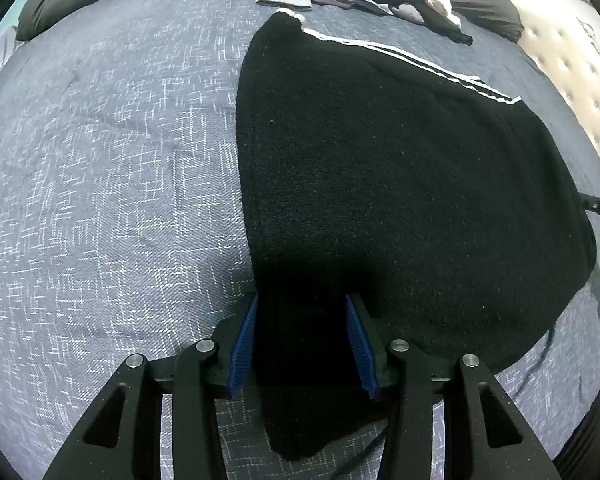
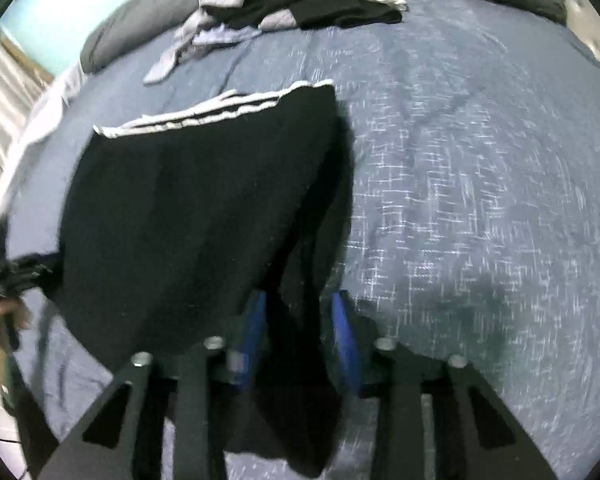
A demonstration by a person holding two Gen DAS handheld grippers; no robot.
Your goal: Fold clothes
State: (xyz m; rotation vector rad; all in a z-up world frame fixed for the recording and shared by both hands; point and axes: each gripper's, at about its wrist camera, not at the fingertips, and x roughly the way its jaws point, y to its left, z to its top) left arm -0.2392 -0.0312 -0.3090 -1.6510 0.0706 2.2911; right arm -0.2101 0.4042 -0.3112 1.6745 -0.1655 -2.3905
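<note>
Right wrist view, blurred: right claw (image 2: 298, 332) and left claw (image 1: 302, 336) both clamped on black garment (image 1: 400, 184); uneven pull could skew fold on bed (image 1: 100, 160).

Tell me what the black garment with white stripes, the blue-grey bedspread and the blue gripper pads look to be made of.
Black striped garment: apparently a matte knit, faintly ribbed, speckled with lint.
Blue-grey bedspread: woven fabric, matte, with white crosshatch threads.
Blue gripper pads: probably moulded rubber or plastic, finely ridged.
</note>
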